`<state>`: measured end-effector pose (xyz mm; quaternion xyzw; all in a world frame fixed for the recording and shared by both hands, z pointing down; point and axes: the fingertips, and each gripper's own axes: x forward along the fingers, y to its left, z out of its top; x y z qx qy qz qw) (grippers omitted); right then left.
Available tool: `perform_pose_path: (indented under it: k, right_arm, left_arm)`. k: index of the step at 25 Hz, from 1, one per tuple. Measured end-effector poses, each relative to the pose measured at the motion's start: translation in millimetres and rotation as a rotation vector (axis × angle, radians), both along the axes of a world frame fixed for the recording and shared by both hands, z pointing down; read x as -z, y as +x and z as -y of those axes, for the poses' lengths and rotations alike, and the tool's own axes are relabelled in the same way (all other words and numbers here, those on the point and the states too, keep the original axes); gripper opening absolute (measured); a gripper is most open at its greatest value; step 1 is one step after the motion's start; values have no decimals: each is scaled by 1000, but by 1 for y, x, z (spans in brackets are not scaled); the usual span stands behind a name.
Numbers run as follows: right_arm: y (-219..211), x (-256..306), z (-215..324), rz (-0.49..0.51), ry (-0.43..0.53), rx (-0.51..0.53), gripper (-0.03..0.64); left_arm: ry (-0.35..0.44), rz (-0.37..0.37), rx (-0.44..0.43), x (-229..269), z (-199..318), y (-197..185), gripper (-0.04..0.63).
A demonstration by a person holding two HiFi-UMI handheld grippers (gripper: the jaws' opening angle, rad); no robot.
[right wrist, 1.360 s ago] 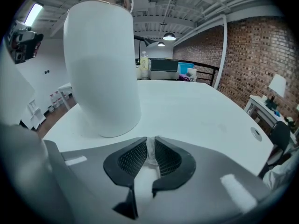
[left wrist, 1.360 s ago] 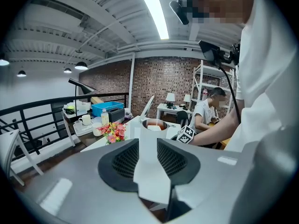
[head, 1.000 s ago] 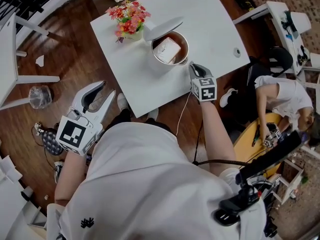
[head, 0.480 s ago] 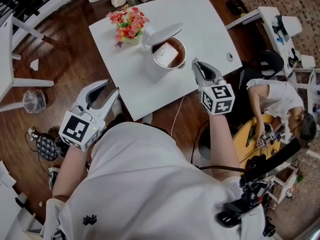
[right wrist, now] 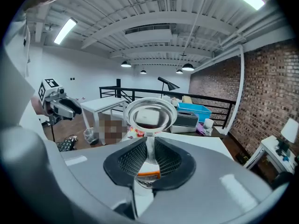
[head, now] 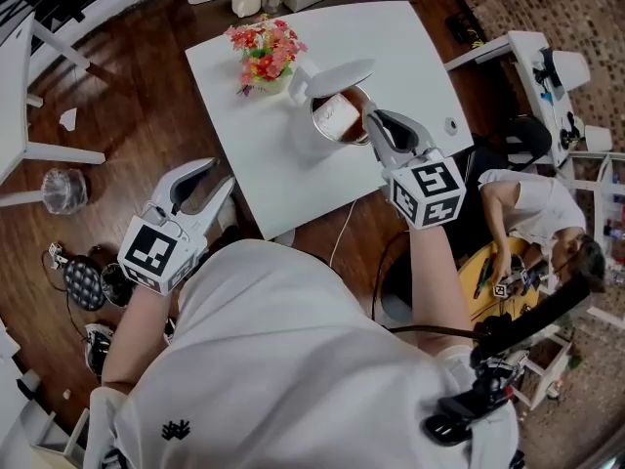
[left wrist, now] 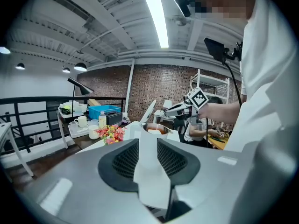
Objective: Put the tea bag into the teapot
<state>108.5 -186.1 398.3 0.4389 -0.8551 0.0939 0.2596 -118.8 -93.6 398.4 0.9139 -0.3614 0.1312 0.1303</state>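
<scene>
My right gripper (head: 372, 121) has come up off the table edge since the earlier frame and now hangs at the near rim of the teapot (head: 309, 137). Its jaws are pressed together on a thin white slip with an orange band, which I take to be the tea bag's tag (right wrist: 149, 173), though it is small in the right gripper view. Just ahead of the jaws, the tea bag (head: 338, 114) lies inside the teapot in reddish liquid, with the lid (head: 328, 70) tipped open beyond it. The flowers (head: 266, 49) stand farther off on the white table (head: 415, 57). My left gripper (head: 217, 171) sits well away from the table, jaws apart and empty.
</scene>
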Motion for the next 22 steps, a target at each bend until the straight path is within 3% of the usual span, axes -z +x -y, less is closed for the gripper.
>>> perform_pose_path:
  k: [11,18,22]
  right_arm:
    - [-29,-33,19,-57,-54,60,48]
    - [-33,-56,23,-65,-89,62,114]
    - [-30,-56,21,-60,-84,49,117]
  left_arm:
    - [-20,10,57,-6,-5,-28,95]
    - [-26,11,64,-7,-6,-35,95]
    - [-22,16,59,-8,-4,-36,95]
